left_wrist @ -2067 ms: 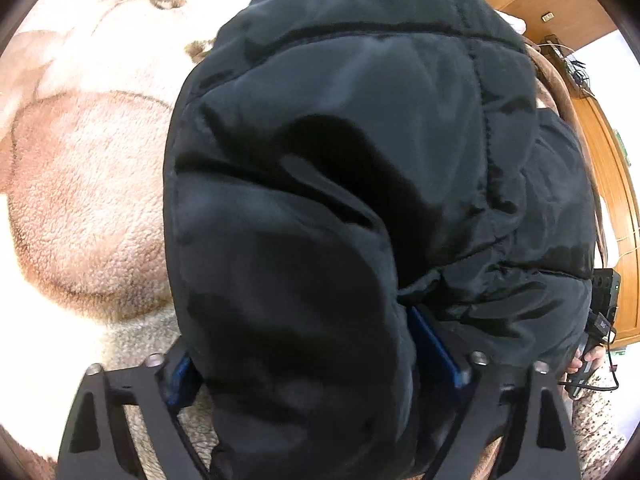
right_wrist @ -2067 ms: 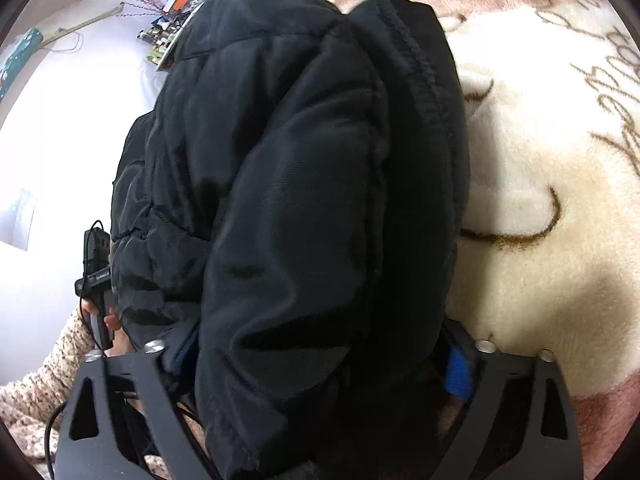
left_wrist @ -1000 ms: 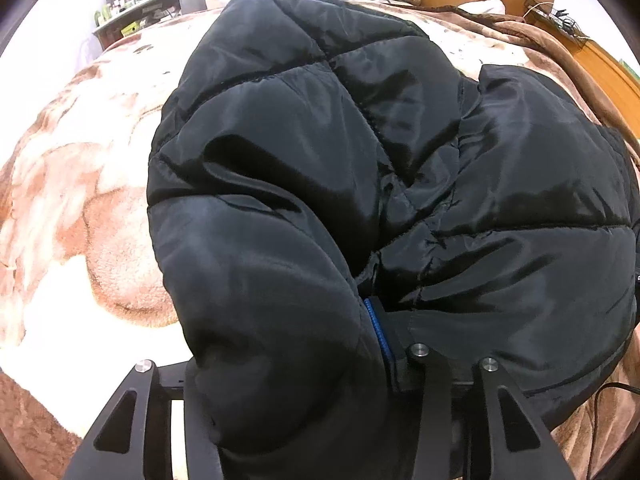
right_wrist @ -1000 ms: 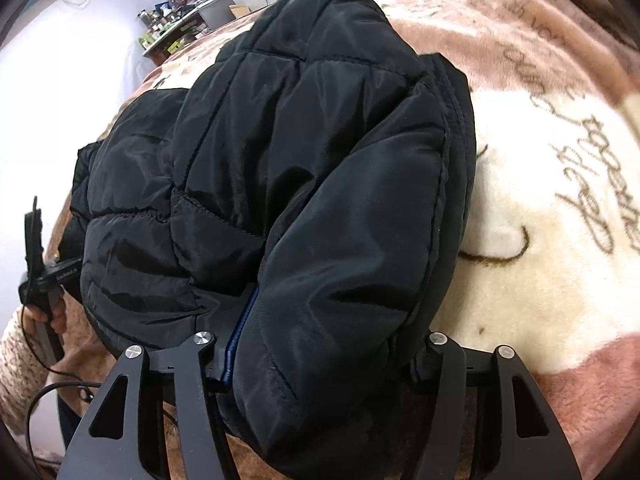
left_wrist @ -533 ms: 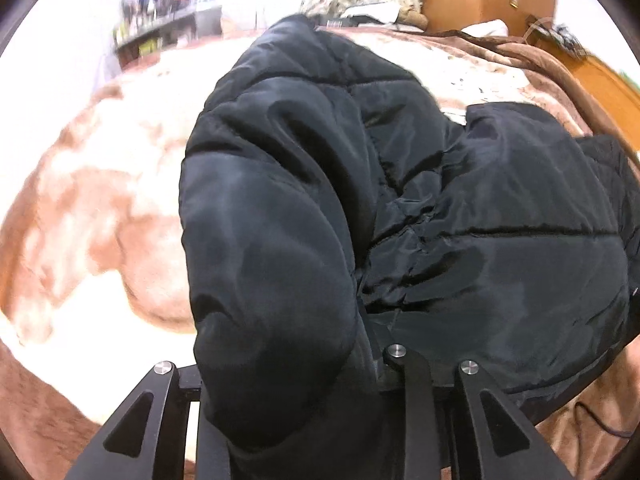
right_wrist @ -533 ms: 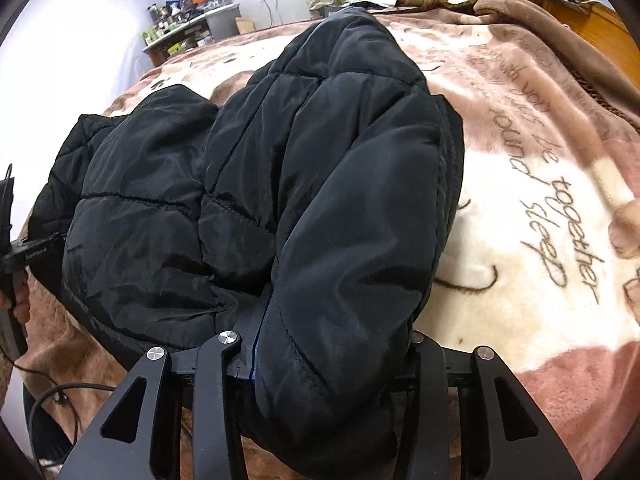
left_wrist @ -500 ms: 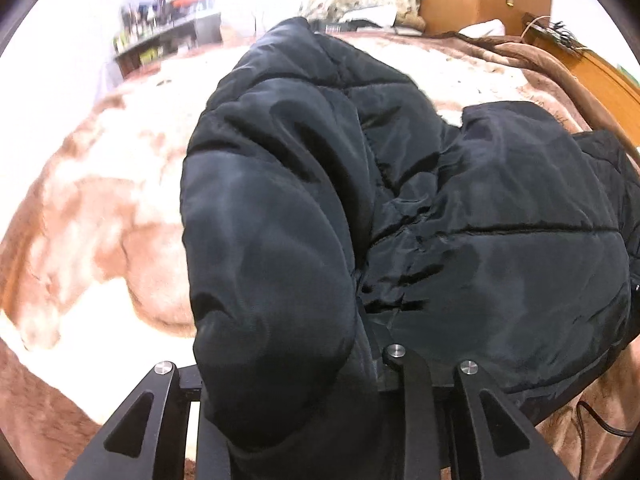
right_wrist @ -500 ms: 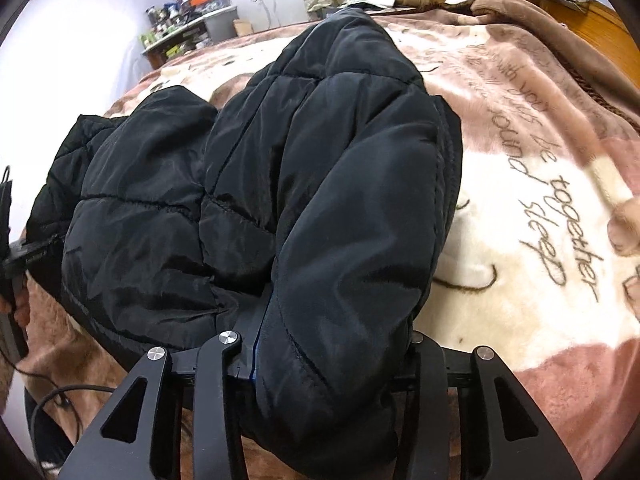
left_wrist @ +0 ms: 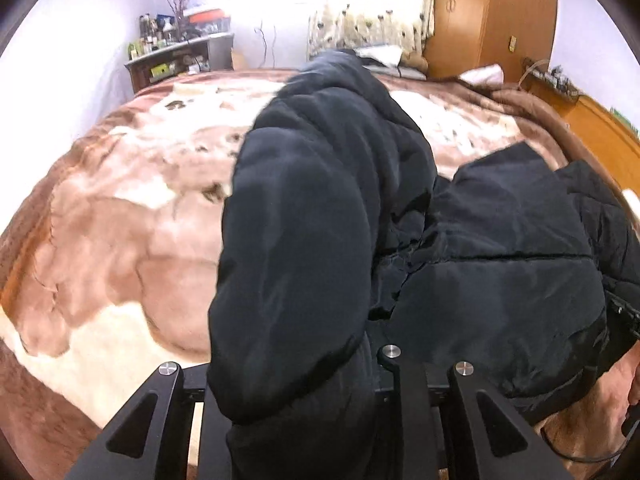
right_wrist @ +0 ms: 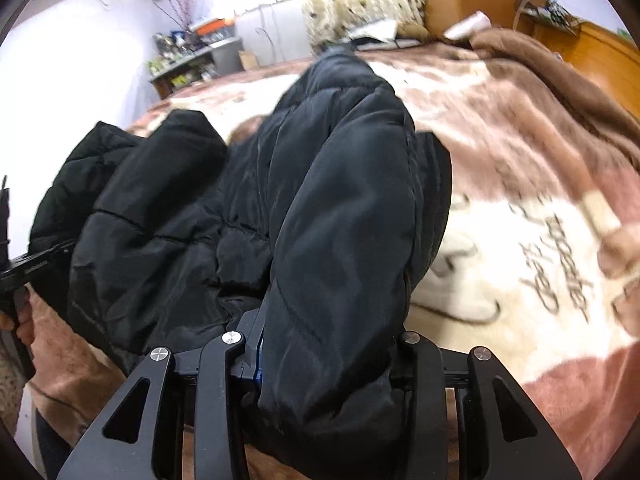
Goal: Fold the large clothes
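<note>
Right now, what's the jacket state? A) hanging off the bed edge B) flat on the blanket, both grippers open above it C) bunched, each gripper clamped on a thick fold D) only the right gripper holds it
C: the black puffer jacket is bunched on the blanket, with a thick fold pinched in the left gripper and another in the right gripper.

Left wrist view: low, close behind the left gripper (left_wrist: 294,364), facing forward across the bed toward the far shelf (left_wrist: 180,56) and wardrobe (left_wrist: 488,12). Right wrist view: same low, close station behind the right gripper (right_wrist: 326,344), same heading. Shared: black jacket (left_wrist: 320,208), blanket (left_wrist: 120,216), shelf, wardrobe.
</note>
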A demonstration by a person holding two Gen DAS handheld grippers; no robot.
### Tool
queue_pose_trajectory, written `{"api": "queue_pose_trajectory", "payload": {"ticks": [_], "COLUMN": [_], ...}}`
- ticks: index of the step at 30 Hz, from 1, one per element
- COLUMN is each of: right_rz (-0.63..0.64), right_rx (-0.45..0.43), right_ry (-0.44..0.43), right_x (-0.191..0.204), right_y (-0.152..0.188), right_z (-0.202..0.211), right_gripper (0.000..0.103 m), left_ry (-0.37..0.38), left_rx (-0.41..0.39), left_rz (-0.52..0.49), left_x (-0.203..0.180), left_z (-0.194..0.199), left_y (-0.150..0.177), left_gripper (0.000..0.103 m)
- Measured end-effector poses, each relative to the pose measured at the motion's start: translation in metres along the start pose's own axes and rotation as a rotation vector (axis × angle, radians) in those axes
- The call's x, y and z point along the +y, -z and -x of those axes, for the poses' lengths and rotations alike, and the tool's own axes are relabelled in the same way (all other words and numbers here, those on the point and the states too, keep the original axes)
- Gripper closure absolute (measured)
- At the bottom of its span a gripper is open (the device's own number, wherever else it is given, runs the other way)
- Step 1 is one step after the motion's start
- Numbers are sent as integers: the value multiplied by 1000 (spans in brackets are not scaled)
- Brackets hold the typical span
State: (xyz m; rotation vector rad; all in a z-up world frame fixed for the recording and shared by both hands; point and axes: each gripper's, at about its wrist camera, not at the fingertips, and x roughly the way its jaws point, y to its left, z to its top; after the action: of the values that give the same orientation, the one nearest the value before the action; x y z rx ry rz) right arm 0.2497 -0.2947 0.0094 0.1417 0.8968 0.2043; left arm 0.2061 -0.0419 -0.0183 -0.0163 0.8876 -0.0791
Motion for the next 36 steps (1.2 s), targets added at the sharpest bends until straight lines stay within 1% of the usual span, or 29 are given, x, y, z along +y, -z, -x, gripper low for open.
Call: {"api": "queue_pose_trajectory", "payload": {"ticks": [4,6,7,10,11,13,15,17,20,21,23,24,27,29,32,35,36], "right_rz": [24,30,38,18,11,25,24,43,55,63,84,89,117,112,91,80,88], "right_rx": [-49,-62,-70,-69,-67,-65,-66,-74,-83,-85,-87,-85,-78,-58,-7,17,22], "right_ry": [-52,-75,-89,-122,-132,-133,-159,-194,-260,-280,-294,-303,-294,-284,-245,-214,-202], "right_x": [20,29,35,44,47,59,73,93,116,126,141,146,156,151,147,145,145], "right_y": [-10,-14,-15,-10,-8,-5,-3,-5,-4,-4,-1,2,7,11,22,32,36], "right_z": [8,9,10,6,5,1,-1,-3,-6,-9,-13,-15,-25,-32,-43,-45,-45], "right_gripper": [65,65,65,65,65,65,65,65,65,65,65,65,65,64,63,61,60], "left_ry": [-7,-21,-22,-23,-29,-34,-71,-93,-163,-174,-197,-210,-206,-204,-207,-201,-205], "left_rx": [-47,-70,-71,-56,-47,-56,-70,-77,-105,-110,-112,-100,-35,8,33,54,62], "left_rz": [47,47,47,77,86,83,66,83,83,86,99,109,153,180,204,223,209], "left_x": [25,38,50,77,83,89,97,116,138,143,157,165,188,201,212,220,220], "left_z": [17,26,17,11,10,5,8,14,26,30,34,31,13,-1,-11,-16,-18], "left_y": [-10,-16,-24,-28,-26,-37,-35,-38,-40,-39,-34,-31,-15,-2,16,24,25], "left_gripper": [78,79,79,79,79,80,81,81,82,82,82,82,82,82,80,75,73]}}
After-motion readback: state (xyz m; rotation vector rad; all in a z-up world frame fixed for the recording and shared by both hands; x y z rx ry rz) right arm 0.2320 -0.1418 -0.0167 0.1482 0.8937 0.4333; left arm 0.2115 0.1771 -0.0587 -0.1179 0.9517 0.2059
